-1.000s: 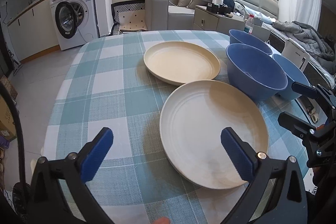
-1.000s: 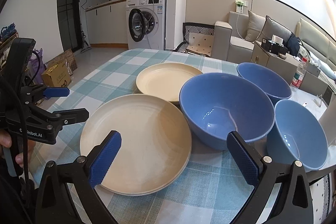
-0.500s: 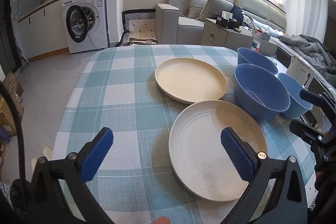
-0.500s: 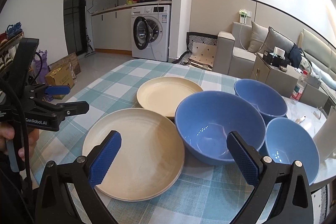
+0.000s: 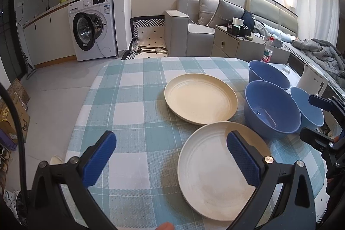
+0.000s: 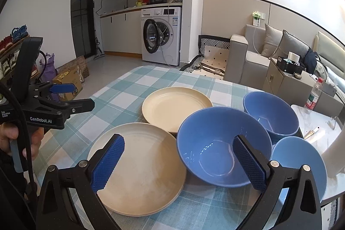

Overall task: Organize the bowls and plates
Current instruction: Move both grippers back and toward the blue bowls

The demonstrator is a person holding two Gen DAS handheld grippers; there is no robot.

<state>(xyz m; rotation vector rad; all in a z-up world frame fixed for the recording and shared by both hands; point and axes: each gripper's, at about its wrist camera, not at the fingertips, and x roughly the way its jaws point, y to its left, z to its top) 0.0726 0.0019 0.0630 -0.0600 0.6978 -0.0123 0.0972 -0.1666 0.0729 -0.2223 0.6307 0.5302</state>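
Observation:
Two cream plates and three blue bowls sit on a checked tablecloth. The near plate lies under my open left gripper, whose right finger hangs over it. The far plate lies behind it. The big bowl sits right of the plates, with a second bowl behind it and a smaller one to its right. My right gripper is open and empty, above the near plate's right edge and the big bowl.
The tablecloth is bare left of the plates. A white kettle stands at the table's right edge beside the bowls. A washing machine and a grey sofa stand beyond the table.
Both grippers have pulled back and risen, so the plates and bowls look smaller and farther. Nothing on the table has moved. Both grippers stay open.

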